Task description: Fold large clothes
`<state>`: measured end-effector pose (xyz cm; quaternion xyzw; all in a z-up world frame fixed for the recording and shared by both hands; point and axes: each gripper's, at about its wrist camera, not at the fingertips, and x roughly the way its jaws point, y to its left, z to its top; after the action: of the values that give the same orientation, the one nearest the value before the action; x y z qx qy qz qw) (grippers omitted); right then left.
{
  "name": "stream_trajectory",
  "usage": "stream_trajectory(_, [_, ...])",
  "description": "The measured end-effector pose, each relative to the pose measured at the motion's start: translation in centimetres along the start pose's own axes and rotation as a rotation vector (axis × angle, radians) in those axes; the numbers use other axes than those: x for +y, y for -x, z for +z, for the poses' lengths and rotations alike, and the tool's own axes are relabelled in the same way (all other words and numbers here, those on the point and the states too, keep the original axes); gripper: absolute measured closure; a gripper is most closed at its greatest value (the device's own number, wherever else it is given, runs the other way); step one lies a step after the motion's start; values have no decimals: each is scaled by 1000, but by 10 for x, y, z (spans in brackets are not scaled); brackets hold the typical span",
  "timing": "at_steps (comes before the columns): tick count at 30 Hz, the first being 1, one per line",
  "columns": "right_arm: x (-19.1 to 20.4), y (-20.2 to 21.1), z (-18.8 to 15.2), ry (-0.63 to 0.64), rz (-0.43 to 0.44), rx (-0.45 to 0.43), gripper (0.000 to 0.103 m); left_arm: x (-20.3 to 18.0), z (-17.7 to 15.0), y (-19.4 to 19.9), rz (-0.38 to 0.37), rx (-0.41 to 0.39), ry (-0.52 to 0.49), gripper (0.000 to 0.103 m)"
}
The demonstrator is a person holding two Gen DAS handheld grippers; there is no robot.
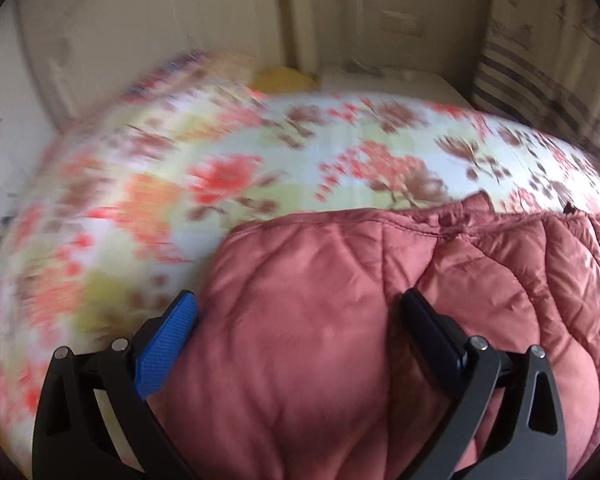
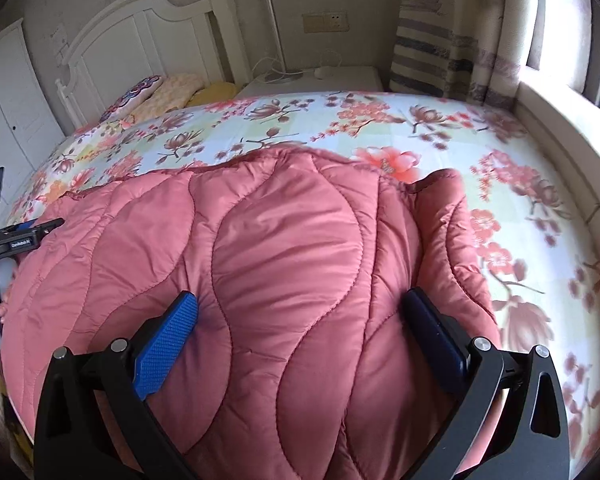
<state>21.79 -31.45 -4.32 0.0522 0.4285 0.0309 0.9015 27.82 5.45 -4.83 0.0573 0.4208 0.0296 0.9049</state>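
A pink quilted jacket [image 2: 284, 264] lies spread on the near part of a bed [image 2: 420, 128] covered by a floral sheet, its far edge reaching roughly mid-bed and a loose flap [image 2: 440, 192] turned up at its right. The right hand-held gripper [image 2: 300, 312] hovers over the padded middle with its jaws wide apart, gripping nothing; whether the blue pads [image 2: 168, 344] press the fabric cannot be told. The left hand-held gripper [image 1: 300, 312] is likewise spread wide and empty over the jacket's left edge [image 1: 300, 320], its left finger out over the sheet [image 1: 260, 152]; that view is blurred. From the right wrist view, it shows at the far left edge [image 2: 24, 236]. Open sheet lies far and right of the jacket. Pillows [image 2: 160, 92] sit against the white headboard [image 2: 140, 36]; a nightstand [image 2: 320, 78], striped curtain [image 2: 440, 44] and window ledge [image 2: 560, 120] bound the right side.
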Motion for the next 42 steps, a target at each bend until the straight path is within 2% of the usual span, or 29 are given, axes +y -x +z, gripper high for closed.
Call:
stream_trajectory(2, [11, 24, -3, 6, -70, -47, 5, -3, -8, 31, -33, -69, -4, 2])
stream_trajectory(4, [32, 62, -15, 57, -15, -126, 5, -17, -21, 65, -103, -147, -24, 2])
stream_trajectory(6, [54, 87, -30, 106, 24, -168, 5, -42, -35, 84, -169, -190, -103, 2])
stream_trajectory(8, [73, 93, -45, 149, 63, -148, 5, -70, -43, 80, -173, -181, -219, 2])
stream_trajectory(10, [90, 84, -62, 200, 83, -96, 5, -93, -48, 58, -112, -138, -295, 2])
stream_trajectory(12, [100, 58, -78, 247, 26, -17, 4, -96, -46, 42, -129, -78, -271, 2])
stream_trajectory(15, [86, 69, -78, 142, 63, -32, 5, -89, -36, 53, -156, -35, -227, 2])
stream_trajectory(17, [66, 96, -80, 70, 73, -95, 5, -88, -25, 67, -178, -81, -232, 2])
stream_trajectory(19, [38, 120, -87, -21, 111, -127, 5, -96, -14, 73, -166, -127, -258, 2])
stream_trajectory(21, [5, 135, -106, -174, 165, -106, 5, -110, -1, 64, -142, -133, -293, 2])
stream_trajectory(22, [-7, 139, -119, -249, 221, -76, 6, -115, 4, 58, -134, -127, -300, 2])
stream_trajectory(25, [-19, 142, -154, -371, 291, 8, 18, -134, 11, 22, -100, -84, -310, 2])
stream_trajectory(26, [-19, 143, -164, -401, 297, 24, 18, -138, 9, 7, -104, -52, -308, 2])
stream_trajectory(28, [-16, 139, -174, -438, 317, 36, 18, -134, 10, -15, -160, 14, -259, 2])
stream_trajectory(31, [-10, 127, -175, -456, 309, 44, 18, -123, 10, -19, -220, 35, -210, 2])
stream_trajectory(34, [-3, 107, -164, -475, 325, 43, 18, -118, 8, -20, -246, 38, -190, 2])
stream_trajectory(36, [-1, 91, -152, -530, 360, 6, 18, -118, 8, -22, -255, 45, -185, 2])
stream_trajectory(37, [-3, 84, -148, -559, 365, -11, 15, -118, 9, -23, -259, 48, -182, 2])
stream_trajectory(38, [-4, 77, -143, -621, 370, -65, 11, -117, 8, -24, -262, 49, -180, 2])
stream_trajectory(42, [-4, 61, -119, -748, 318, -142, 8, -115, 8, -24, -274, 51, -172, 2])
